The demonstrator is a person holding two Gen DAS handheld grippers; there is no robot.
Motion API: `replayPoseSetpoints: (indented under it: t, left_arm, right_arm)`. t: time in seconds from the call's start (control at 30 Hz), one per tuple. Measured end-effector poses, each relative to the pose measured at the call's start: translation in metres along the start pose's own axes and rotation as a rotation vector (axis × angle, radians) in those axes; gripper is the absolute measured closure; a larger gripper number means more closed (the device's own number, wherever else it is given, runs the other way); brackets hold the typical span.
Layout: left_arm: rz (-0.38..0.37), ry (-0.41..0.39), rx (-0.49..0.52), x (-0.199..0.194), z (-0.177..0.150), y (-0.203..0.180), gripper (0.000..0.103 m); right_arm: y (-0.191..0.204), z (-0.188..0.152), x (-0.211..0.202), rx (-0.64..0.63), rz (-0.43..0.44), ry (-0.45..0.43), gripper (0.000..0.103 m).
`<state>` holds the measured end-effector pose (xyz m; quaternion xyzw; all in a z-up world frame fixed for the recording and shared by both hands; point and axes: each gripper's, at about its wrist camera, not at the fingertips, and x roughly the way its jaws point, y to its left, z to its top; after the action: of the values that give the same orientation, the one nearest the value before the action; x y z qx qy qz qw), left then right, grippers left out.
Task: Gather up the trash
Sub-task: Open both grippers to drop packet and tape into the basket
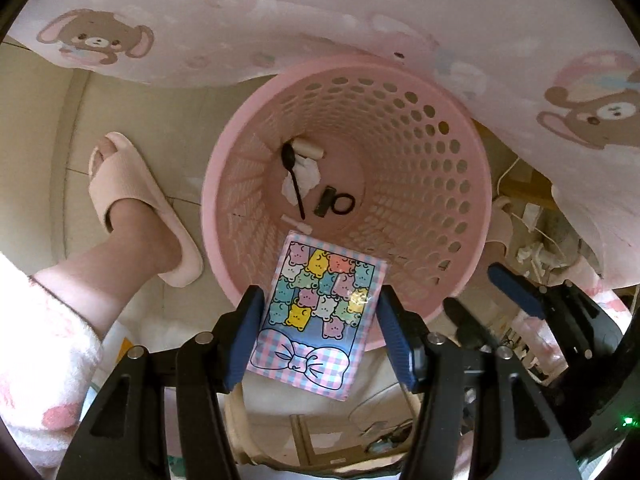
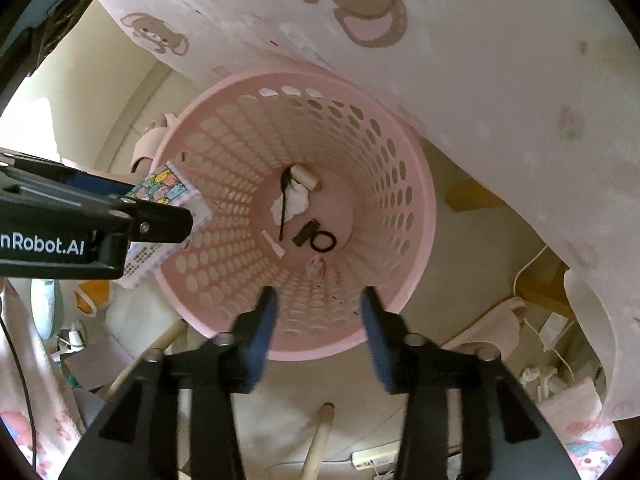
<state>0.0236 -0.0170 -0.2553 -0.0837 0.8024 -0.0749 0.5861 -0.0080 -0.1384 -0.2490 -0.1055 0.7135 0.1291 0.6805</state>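
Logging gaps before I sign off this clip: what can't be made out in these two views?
- Bear-print packet, right wrist view: mostly hidden behind the left gripper; its back print is too small to read.
- Small scrap low in the pink basket: too small and blurred to identify.
- Black pieces on the basket floor: too small to name in either view.
- Right gripper: open, empty; its fingers are motion-blurred.

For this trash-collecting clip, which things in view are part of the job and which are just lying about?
Part of the job:
- pink basket
- bear-print packet held in the left gripper over the rim
- trash at the bottom: black spoon, crumpled tissue, black ring
- right gripper, open and empty above the basket

Lying about:
- slipper
- power strip
- bear-print cloth
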Motion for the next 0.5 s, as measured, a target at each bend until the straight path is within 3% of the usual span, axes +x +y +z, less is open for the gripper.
replayPoseSetpoints:
  t: [0.13, 0.27, 0.5]
  left_arm:
    - [-0.016, 0.036, -0.023, 0.010, 0.001, 0.003, 0.046]
    - [-0.024, 0.051, -0.038, 0.011, -0.001, 0.005, 0.045]
    - [-0.014, 0.006, -0.045, -0.004, -0.001, 0.004, 0.035]
  right_arm:
    - [0.000, 0.000, -0.001, -0.005, -0.015, 0.003, 0.051]
    - [-0.002, -0.001, -0.004, -0.002, -0.032, -0.004, 0.042]
    - [-0.002, -0.002, -0.011, -0.005, -0.059, -0.021, 0.042]
